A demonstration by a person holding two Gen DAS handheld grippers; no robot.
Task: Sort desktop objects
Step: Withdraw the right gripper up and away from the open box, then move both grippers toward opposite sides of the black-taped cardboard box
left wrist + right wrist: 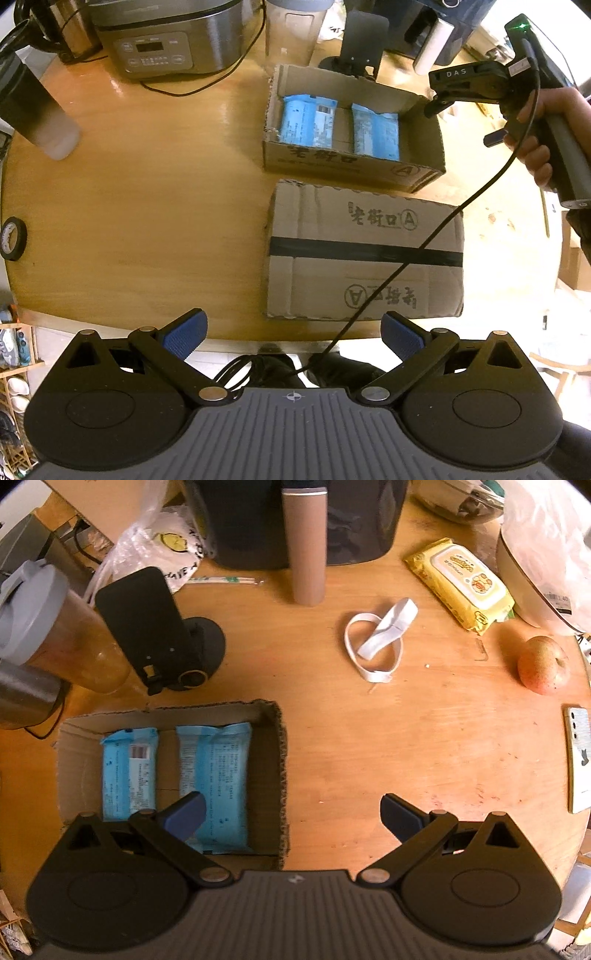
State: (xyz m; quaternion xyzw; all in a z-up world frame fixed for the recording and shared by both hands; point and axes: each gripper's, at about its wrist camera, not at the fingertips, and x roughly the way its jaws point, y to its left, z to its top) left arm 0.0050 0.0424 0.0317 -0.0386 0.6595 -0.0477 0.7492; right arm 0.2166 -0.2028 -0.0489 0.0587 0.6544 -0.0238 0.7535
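Nearest your left lens, your left gripper (293,334) hangs over the near edge of the round wooden table (147,206), its blue-padded fingers (186,332) spread wide with nothing between them. Far left on that table lies a black roll of tape (13,238), and beyond it stands a dark-tinted tumbler (35,110), with a stainless rice cooker (166,40) farther back. Right of centre, just past your fingers, sits a closed corrugated cardboard box sealed with a black tape stripe (365,251). Directly behind it is an open shallow cardboard tray (421,110) holding two light-blue plastic packets (306,122) side by side. At the right edge, your right hand (535,147) grips the handle of the right gripper (291,812), which hovers at the tray's far right corner. From the right wrist view, those fingers are also spread wide and empty. The left one is over the right-hand packet (214,782) in the tray (280,775), the right one over bare wood. Farther on lie a black phone stand (155,627), a looped white strap (380,638), a yellow pack of wet wipes (461,583), a reddish apple (543,664) and, at the far right rim, a white phone (580,760).
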